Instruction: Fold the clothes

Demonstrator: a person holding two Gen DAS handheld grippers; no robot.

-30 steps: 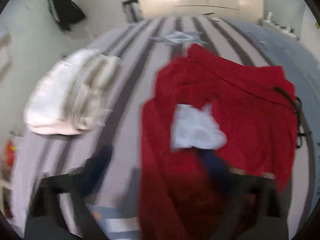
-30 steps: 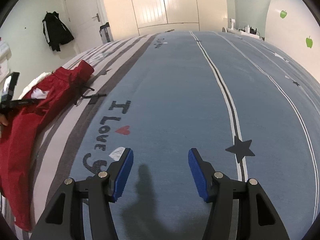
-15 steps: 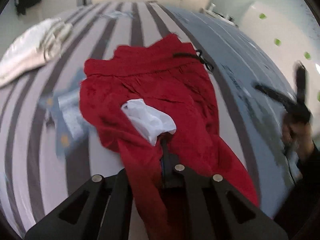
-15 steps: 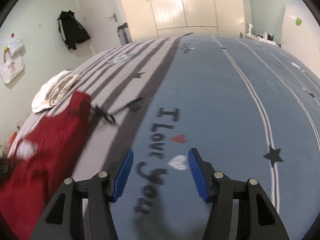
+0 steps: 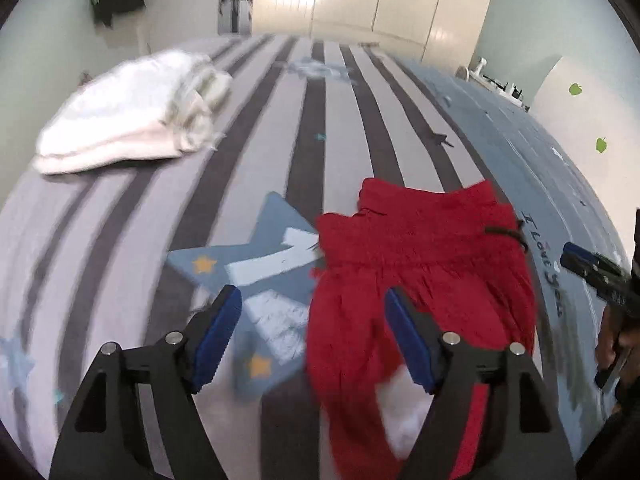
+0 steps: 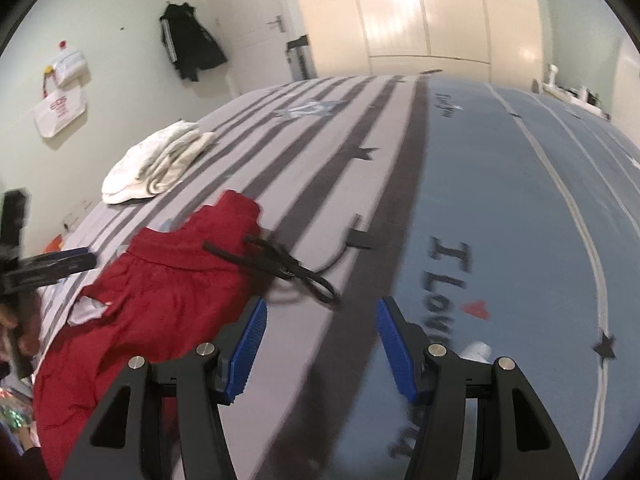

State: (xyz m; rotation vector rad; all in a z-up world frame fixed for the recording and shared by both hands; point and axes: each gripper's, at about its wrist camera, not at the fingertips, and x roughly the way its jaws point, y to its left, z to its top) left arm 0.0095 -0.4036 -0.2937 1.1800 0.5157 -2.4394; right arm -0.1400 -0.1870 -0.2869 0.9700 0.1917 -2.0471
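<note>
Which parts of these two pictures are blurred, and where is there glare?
Left wrist view: the white folded pile and the red garment are smeared by motion, the open left gripper is sharp. Right wrist view: the black drawstring is blurred, glare sits on the wardrobe doors.

The shorts (image 5: 424, 264) lie on the bed (image 5: 340, 92), their drawstring (image 6: 288, 264) trailing toward the right tool (image 6: 320, 344). The folded pile (image 5: 124, 120) sits well apart, behind and left. The left tool (image 5: 314, 332) hovers before the shorts.
</note>
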